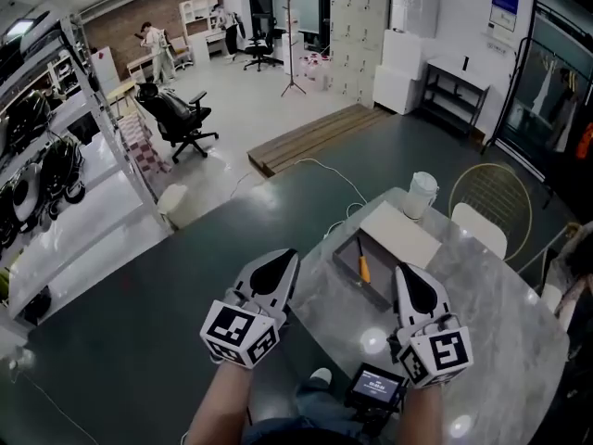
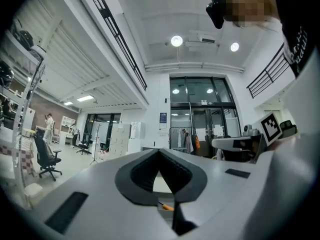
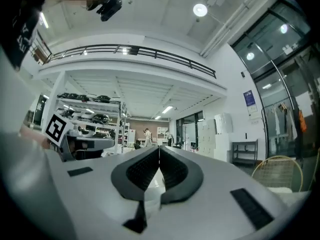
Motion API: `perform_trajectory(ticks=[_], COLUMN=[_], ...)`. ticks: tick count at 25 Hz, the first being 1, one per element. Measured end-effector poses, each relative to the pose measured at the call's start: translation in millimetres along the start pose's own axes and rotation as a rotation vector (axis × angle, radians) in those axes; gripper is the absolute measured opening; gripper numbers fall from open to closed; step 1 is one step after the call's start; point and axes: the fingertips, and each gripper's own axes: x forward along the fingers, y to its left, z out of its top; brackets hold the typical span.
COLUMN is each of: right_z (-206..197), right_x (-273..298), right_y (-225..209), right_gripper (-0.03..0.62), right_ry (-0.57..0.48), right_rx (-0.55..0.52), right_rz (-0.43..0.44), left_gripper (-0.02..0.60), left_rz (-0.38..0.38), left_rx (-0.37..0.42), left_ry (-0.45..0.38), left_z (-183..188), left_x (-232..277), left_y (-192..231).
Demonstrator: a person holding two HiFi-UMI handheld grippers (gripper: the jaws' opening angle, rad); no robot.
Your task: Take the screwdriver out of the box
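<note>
Right gripper [image 1: 405,273]: clenched on nothing. Its own view shows the jaws pressed together, pointing level, just right of the box.
Left gripper [image 1: 284,259]: clenched and empty too. It hangs at the table's [image 1: 482,304] left edge, a little apart from the box.
Screwdriver [image 1: 364,265]: lies inside the box, orange handle nearer me, dark shaft pointing away. A sliver of orange also shows through the lower gap of the left jaws.
Box [image 1: 350,269]: shallow, dark and open, on the table between the two grippers and closer to the right one. A white lid [image 1: 400,234] lies just beyond it.
Step in hand: I judge this to be the approach, since nothing is gripped yet.
Opening: I would spread the right jaws before they reach the box, not over it.
Angle: level jaws would likely meet the box wall, so I would tip the gripper down and come in from above.
Grip point: the handle, taken across its width; the thin shaft seems likely to slip.
Lift: straight up until the tip clears the wall, then away.
Left's job: press on the box rim so the box stays put.
Risks: a round handle may roll as the pads close. I cannot tell how much room lies beside it.
</note>
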Motion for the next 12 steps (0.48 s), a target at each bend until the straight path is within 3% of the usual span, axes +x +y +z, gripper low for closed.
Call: perform_trajectory(ticks=[4, 12], right_z=[-4, -31], right_x=[24, 58], right_y=[-33, -69], right_gripper=[0.025, 0.025], right_ry=[-0.005, 0.104], right_rx=[0.115, 0.099], right_rz=[-0.029, -0.110], left_gripper=[0.012, 0.012], left_rz=[-0.039, -0.041], left_rx=[-0.007, -0.042], left_ry=[0.026, 0.056], left_z=[-10, -36], left_x=[40, 85], left_y=[15, 43])
